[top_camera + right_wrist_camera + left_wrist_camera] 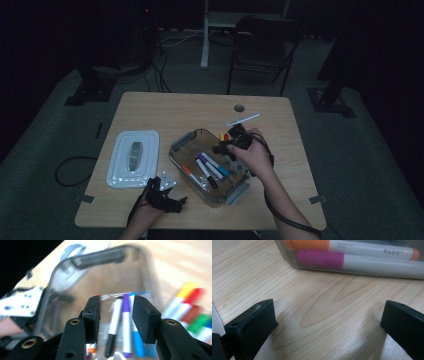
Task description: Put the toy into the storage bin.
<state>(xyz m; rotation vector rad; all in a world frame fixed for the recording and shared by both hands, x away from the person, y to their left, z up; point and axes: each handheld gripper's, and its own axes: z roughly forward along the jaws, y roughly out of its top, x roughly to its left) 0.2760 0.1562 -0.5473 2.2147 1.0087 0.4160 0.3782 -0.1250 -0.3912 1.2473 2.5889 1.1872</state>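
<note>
Markers going into the clear box

The right gripper [115, 312] is hovering over the clear box [184, 141], jaws partly apart with nothing between them, looking down on three markers [126, 327] lying side by side: black, purple and blue caps. The left gripper [328, 322] is sitting on the table [312, 295] with jaws wide apart and empty, just beside the box wall, two markers behind it. One white lid [133, 158] is lying left of the box.
</note>
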